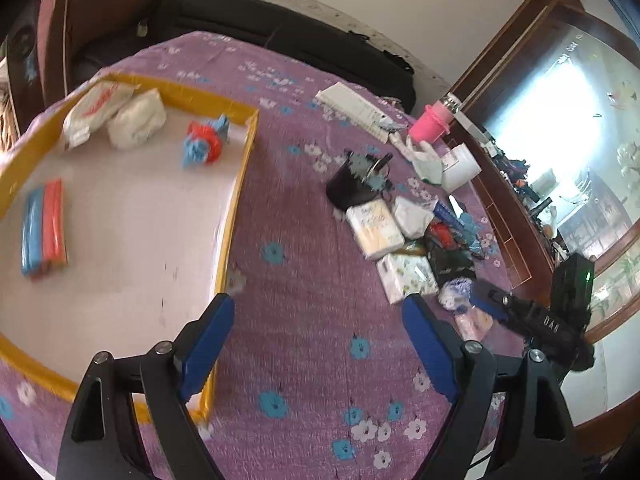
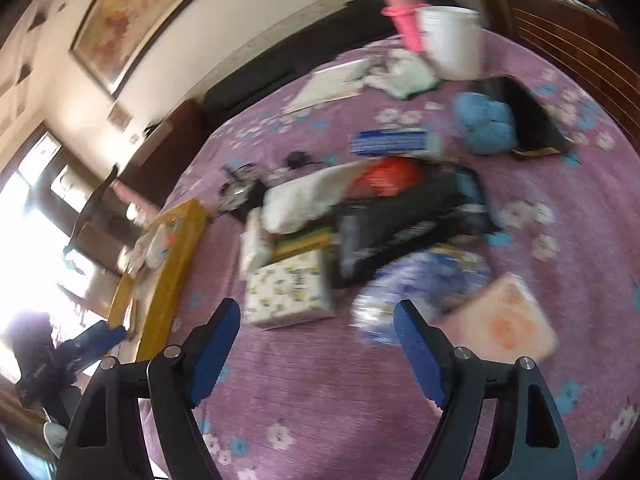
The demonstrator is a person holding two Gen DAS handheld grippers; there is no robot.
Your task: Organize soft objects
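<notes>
A yellow-rimmed tray (image 1: 240, 184) lies at the left on the purple flowered cloth. In it are two white packs (image 1: 120, 116), a red and blue bundle (image 1: 204, 142) and a red and blue folded cloth (image 1: 44, 228). My left gripper (image 1: 318, 304) is open and empty, one finger over the tray's near right corner. To the right lies a pile of tissue packs (image 1: 374, 228) and bags. My right gripper (image 2: 316, 306) is open with nothing between its fingers, just short of a patterned tissue pack (image 2: 288, 288), a blue and white bag (image 2: 424, 276) and a pink pack (image 2: 500, 320).
Behind the pile are a black bag (image 2: 412, 216), a red item (image 2: 388, 176), a blue fluffy thing (image 2: 484, 124), a white tub (image 2: 452, 40) and a pink bottle (image 2: 404, 20). A black mug (image 1: 348, 188) and a white keyboard (image 1: 352, 104) lie further back. Wooden furniture (image 1: 512, 208) borders the right edge.
</notes>
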